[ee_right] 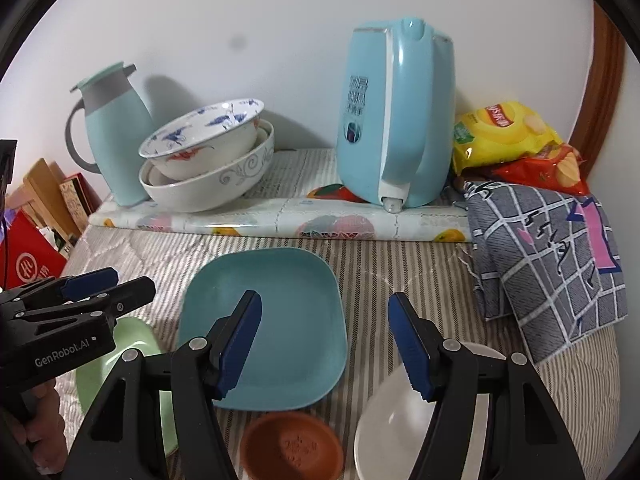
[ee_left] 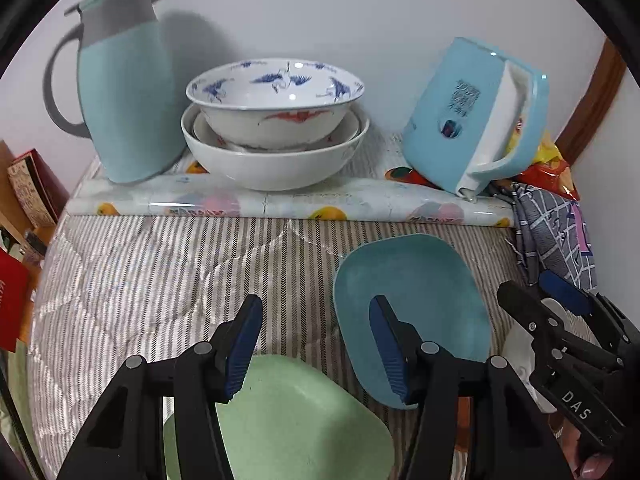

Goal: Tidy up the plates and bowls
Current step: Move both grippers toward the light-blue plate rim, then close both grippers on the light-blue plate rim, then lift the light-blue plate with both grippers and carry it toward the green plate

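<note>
The left hand-held gripper [ee_left: 316, 344] hangs w/ jaws apart, nothing between the pads; below it lies the green plate [ee_left: 296, 420], w/ the blue plate [ee_left: 416, 292] just to the right on the striped cloth [ee_left: 160, 272].

The right hand-held gripper [ee_right: 326, 344] is also parted and empty, over the gap between the blue plate [ee_right: 292, 312] and the white bowl [ee_right: 396, 420]. A small brown dish [ee_right: 292, 448] sits in front of the blue plate.

At the back, a crane-pattern bowl [ee_left: 276, 100] is nested in a large white bowl [ee_left: 276, 160], between the thermos jug [ee_left: 124, 92] and the blue kettle [ee_left: 468, 112]. Snack bags [ee_right: 508, 132] and a checked cloth [ee_right: 548, 256] lie at the far right.
</note>
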`<state>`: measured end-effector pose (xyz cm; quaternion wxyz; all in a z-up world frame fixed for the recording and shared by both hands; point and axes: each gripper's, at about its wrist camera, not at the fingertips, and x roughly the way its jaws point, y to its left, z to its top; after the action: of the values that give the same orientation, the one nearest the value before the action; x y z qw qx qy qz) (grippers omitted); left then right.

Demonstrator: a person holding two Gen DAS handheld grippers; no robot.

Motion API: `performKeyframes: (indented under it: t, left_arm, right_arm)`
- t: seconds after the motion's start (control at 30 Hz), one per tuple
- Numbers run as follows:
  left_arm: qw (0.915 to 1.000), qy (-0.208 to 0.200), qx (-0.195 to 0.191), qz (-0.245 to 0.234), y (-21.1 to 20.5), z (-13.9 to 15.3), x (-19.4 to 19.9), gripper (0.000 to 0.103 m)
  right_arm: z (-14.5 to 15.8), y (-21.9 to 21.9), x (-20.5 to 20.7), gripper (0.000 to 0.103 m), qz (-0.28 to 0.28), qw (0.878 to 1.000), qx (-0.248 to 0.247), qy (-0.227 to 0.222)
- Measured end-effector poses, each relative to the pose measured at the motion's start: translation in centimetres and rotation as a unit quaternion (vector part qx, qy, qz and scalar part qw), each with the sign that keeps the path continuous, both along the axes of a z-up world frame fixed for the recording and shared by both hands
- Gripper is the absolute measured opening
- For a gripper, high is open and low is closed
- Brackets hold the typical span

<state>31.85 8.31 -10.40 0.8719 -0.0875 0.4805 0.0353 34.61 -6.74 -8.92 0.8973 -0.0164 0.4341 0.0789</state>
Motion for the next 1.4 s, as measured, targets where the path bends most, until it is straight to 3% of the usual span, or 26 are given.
performKeyframes:
  t: [0.23, 0.53, 0.67, 0.87, 1.0, 1.13, 1.27, 1.4]
  left_arm:
    - [0.9996, 0.021, -0.020, 0.000, 0.3, -2.2, 1.7, 0.053]
    - [0.9990, 0.041, -0.018, -0.008, -0.2, -4.0, 3.4, 0.053]
    - [0.9987, 0.046, -0.020, -0.007, -0.2, -4.7, 3.8, 0.052]
    - [0.9976, 0.061, -0.031, -0.011, -0.4, -5.9, 4.6, 0.039]
    - [0.9971, 0.067, -0.032, -0.013, -0.8, -6.7, 5.0, 0.035]
    - [0.9976, 0.065, -0.020, -0.015, -1.2, -7.0, 5.2, 0.030]
    - [0.9970, 0.060, -0.044, -0.022, -1.4, -7.0, 5.4, 0.010]
    - [0.9978, 0.045, -0.045, -0.019, -1.3, -6.4, 5.2, 0.010]
  right_arm:
    - [-2.3, 0.5, 2.2, 0.054, -0.002, 0.999, -0.026, 0.025]
    - [-4.4, 1.2, 3.6, 0.040, 0.004, 0.997, -0.053, 0.050]
    - [-5.0, 1.4, 4.1, 0.038, -0.001, 0.996, -0.064, 0.054]
    - [-5.6, 1.6, 4.5, 0.030, -0.003, 0.995, -0.077, 0.066]
    - [-6.2, 1.6, 4.7, 0.020, -0.007, 0.993, -0.079, 0.082]
    - [-6.8, 1.9, 4.8, 0.017, -0.014, 0.991, -0.100, 0.086]
    - [-7.0, 2.0, 4.9, 0.013, -0.016, 0.992, -0.089, 0.083]
    - [-6.4, 2.1, 4.6, 0.010, -0.015, 0.994, -0.085, 0.062]
